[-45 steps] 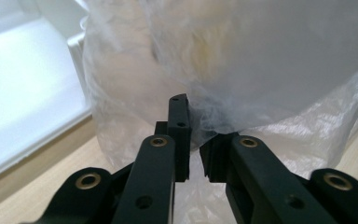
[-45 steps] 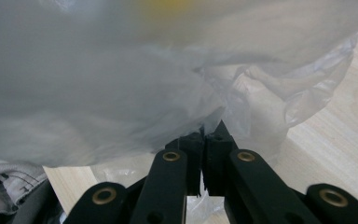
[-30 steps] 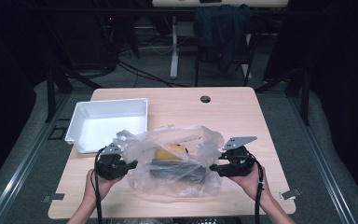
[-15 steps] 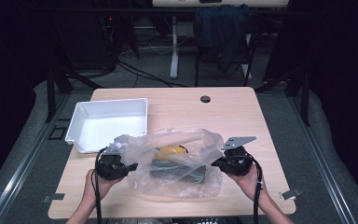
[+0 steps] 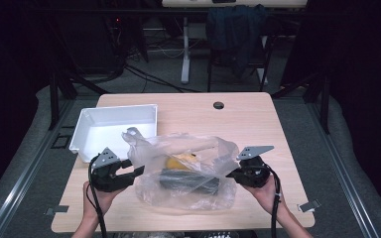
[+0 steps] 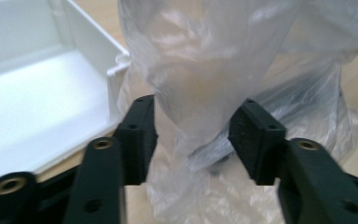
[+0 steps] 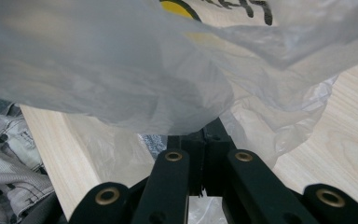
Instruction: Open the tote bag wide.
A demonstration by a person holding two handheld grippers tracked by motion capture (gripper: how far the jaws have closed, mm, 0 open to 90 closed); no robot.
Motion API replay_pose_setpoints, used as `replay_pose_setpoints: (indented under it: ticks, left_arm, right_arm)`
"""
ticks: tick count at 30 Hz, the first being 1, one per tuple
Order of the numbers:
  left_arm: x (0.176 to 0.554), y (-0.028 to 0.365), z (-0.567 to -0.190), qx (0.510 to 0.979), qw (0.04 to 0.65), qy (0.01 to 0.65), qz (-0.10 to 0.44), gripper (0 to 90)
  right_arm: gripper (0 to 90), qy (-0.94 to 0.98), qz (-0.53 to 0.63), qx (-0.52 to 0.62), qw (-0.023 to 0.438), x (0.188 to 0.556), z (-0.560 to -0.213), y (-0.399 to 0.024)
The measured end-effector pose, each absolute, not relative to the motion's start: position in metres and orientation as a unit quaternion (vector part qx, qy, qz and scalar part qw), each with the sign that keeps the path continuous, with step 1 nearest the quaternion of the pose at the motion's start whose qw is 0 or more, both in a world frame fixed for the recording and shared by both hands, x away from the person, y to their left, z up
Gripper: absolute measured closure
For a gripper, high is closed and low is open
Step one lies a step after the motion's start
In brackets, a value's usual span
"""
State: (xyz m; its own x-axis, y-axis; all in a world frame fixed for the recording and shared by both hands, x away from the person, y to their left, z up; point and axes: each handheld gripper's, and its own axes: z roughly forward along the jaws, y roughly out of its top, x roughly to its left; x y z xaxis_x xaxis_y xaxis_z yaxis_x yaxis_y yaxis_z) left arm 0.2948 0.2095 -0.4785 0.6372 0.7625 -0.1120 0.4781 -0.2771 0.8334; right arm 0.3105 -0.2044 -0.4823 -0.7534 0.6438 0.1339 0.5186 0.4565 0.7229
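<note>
two grippers work at one clear plastic bag [image 5: 183, 173] that lies on the near half of the wooden table [image 5: 238, 119], between the person's hands. inside the bag, seen through the film in the high view, a dark cylinder-shaped thing [image 5: 188, 181] lies on its side along the table, and a yellow thing [image 5: 181, 161] sits just behind it; what either one is i cannot tell.

the left gripper [image 5: 129, 173] is at the bag's left edge, held in the left hand [image 5: 99, 197]. its jaws have just been opening and now stand parted. in the left gripper view a bunched, upright fold of the bag [image 6: 205, 88] hangs between the two pads, but neither pad presses on it, so the film is let go on that side. the fold's tip rises as a loose peak above the bag's left shoulder in the high view.

the right gripper [image 5: 231, 174] is at the bag's right edge, held in the right hand [image 5: 264, 191]. in the right gripper view its jaws [image 7: 204, 140] are clenched together with the bag's film [image 7: 121, 70] pinched between them; the plastic billows up and over the jaws, and a yellow patch with black print shows through it at the top.

a white plastic bin [image 5: 87, 130] stands on the far left part of the table, just behind the left gripper and touching or nearly touching the bag's left fold; in the left gripper view its corner [image 6: 114, 70] is right beside the plastic.
</note>
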Motion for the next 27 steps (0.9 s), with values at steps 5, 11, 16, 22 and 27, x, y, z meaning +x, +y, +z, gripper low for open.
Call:
replay_pose_setpoints:
  ticks: [5, 11, 16, 22, 27]
  left_arm:
    - [0.299, 0.196, -0.486, 0.797, 0.437, 0.389, 0.147, 74.3]
    - [0.303, 0.197, -0.495, 0.809, 0.424, 0.384, 0.134, 84.3]
    - [0.305, 0.209, -0.499, 0.805, 0.419, 0.4, 0.126, 86.3]
    - [0.31, 0.221, -0.505, 0.808, 0.404, 0.414, 0.112, 86.6]
    - [0.315, 0.222, -0.512, 0.815, 0.391, 0.419, 0.087, 86.4]
  right_arm:
    - [89.5, 0.852, 0.393, 0.338, 0.076, 0.309, -0.481, -0.205]
    - [89.5, 0.846, 0.406, 0.34, 0.059, 0.305, -0.479, -0.207]
    - [89.5, 0.848, 0.398, 0.348, 0.046, 0.305, -0.485, -0.209]
    - [89.5, 0.853, 0.378, 0.357, 0.034, 0.311, -0.491, -0.213]
    - [89.5, 0.859, 0.359, 0.365, 0.02, 0.32, -0.5, -0.214]
